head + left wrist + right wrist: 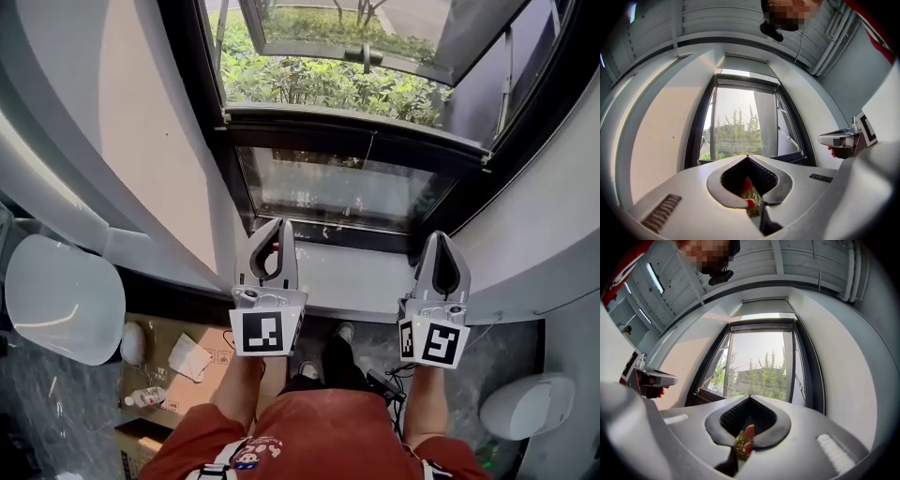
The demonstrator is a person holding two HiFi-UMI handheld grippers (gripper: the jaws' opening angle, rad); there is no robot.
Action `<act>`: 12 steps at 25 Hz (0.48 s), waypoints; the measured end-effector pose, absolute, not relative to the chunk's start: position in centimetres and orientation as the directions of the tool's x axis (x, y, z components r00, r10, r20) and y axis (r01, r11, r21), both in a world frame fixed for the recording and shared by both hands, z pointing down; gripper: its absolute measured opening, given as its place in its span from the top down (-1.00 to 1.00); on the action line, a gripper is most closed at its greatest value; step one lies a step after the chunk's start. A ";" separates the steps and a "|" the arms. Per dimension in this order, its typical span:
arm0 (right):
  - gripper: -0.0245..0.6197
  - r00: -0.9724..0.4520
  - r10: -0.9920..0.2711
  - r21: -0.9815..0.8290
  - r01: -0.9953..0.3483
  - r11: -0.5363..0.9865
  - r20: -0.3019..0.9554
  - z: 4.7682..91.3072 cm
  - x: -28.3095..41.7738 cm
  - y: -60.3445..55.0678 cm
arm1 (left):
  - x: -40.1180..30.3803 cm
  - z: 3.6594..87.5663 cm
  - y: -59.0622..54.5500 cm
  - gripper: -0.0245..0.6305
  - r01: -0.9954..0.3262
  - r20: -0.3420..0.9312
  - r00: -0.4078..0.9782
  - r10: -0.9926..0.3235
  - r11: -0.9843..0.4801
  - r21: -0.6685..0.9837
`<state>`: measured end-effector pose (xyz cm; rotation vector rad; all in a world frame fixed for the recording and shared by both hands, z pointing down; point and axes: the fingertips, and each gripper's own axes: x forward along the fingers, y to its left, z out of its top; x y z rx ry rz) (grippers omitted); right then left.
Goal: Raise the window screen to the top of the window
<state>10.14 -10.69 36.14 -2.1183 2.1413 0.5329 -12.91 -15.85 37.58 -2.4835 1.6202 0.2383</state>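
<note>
- Left hand-held gripper [279,225] and right hand-held gripper [439,236], two in all, side by side, jaws closed and empty, just short of the sill [352,270].
- One window [337,187]; the window screen [746,83] seems gathered along its top edge.

Seen from above, the left gripper [279,230] and right gripper [441,242] are side by side over the windowsill [352,267], tips towards the window [337,187]. Above the lower pane, an open sash [347,33] swings outward over shrubs [309,84]. On the floor below, left of the person's shoes [342,331], a bottle [145,397] lies on a cardboard box [220,352].
</note>
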 end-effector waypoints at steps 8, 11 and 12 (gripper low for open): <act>0.89 -0.037 -0.955 0.164 -0.986 -0.012 -0.293 37.1 11.5 -14.2 | -11.3 38.3 -19.1 0.91 -0.914 -0.210 0.404 -0.891 -0.402 -0.055; 0.89 -0.034 -0.951 0.166 -0.986 -0.018 -0.307 36.6 12.6 -15.6 | -10.3 38.0 -20.9 0.91 -0.916 -0.193 0.400 -0.896 -0.395 -0.066; 0.90 -0.030 -0.951 0.163 -0.986 -0.021 -0.308 36.6 13.2 -16.1 | -9.7 37.8 -21.4 0.91 -0.915 -0.197 0.403 -0.894 -0.398 -0.068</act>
